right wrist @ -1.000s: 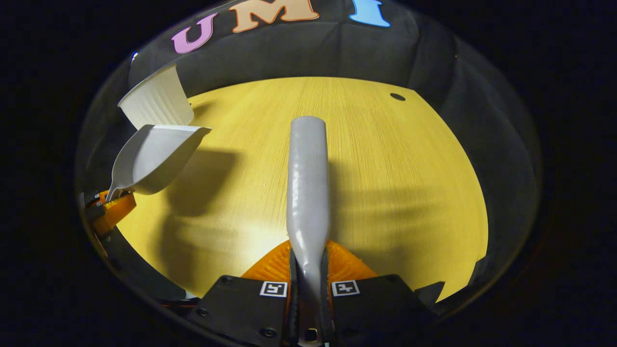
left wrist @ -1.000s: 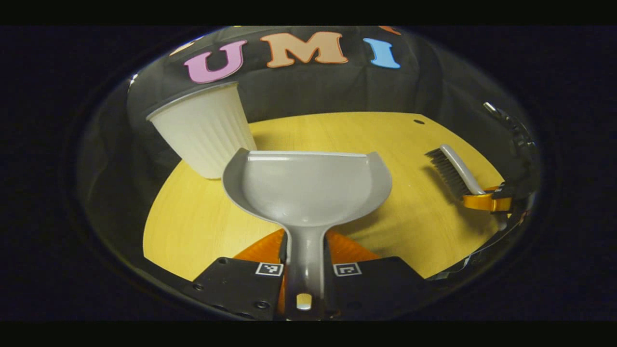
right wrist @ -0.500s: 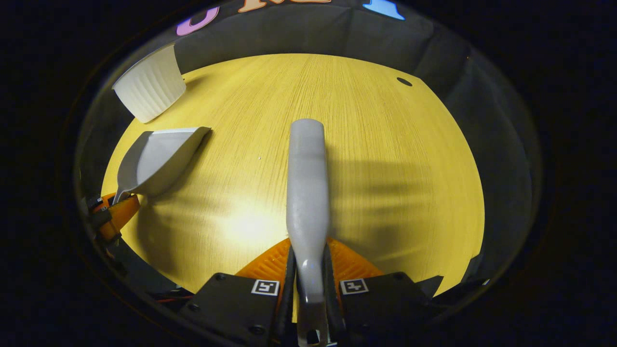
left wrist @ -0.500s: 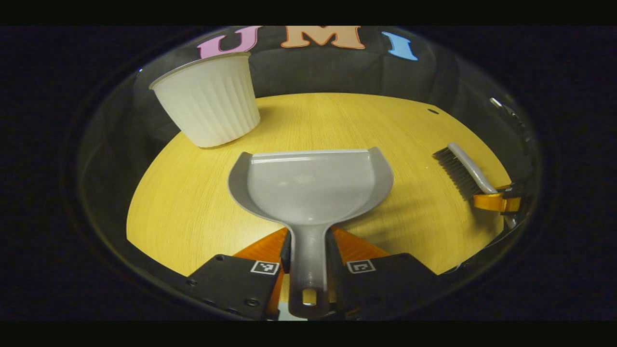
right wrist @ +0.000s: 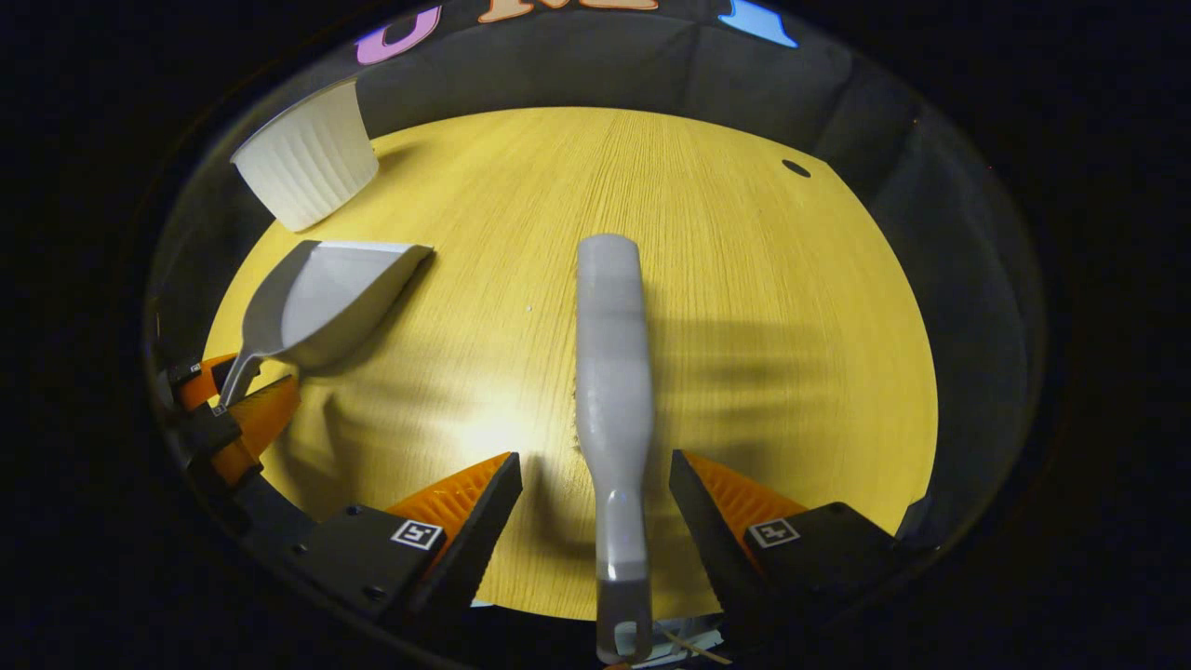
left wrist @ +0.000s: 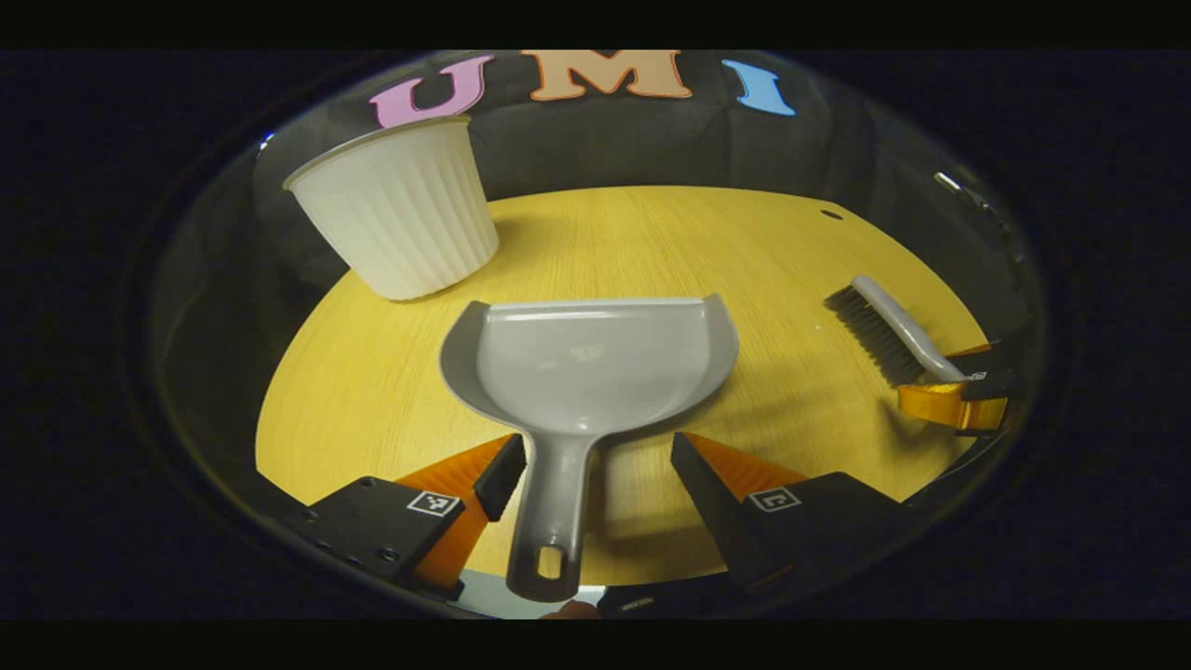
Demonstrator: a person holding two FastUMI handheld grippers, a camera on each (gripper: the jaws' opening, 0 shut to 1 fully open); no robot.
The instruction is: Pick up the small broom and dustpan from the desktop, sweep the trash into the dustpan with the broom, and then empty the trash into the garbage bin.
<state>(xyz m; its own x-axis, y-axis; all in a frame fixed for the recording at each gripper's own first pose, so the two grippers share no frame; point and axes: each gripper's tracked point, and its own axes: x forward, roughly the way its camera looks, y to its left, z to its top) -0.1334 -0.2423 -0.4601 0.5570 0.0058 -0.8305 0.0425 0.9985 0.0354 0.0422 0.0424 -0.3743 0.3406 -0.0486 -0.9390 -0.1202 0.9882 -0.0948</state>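
The grey dustpan (left wrist: 595, 363) lies flat on the yellow table (left wrist: 651, 233), its handle running back between the spread fingers of my left gripper (left wrist: 595, 465), which is open and apart from it. In the right gripper view the grey broom (right wrist: 609, 363) lies back-up on the table, its handle between the parted fingers of my open right gripper (right wrist: 595, 484). The white ribbed garbage bin (left wrist: 395, 223) stands upright at the far left. The broom's dark bristles (left wrist: 875, 335) show at the right of the left gripper view. The dustpan (right wrist: 335, 298) sits left of the broom, mouth toward the bin (right wrist: 307, 167).
A small dark hole (right wrist: 796, 167) marks the table's far right. A tiny pale speck (right wrist: 528, 308) lies on the wood between dustpan and broom. The table's near edge runs just under both grippers. Black cloth walls close in behind the table.
Both grippers have opened and let go: the dustpan handle and the broom handle now lie free on the table between the spread fingers. The dustpan came down from its raised tilt.
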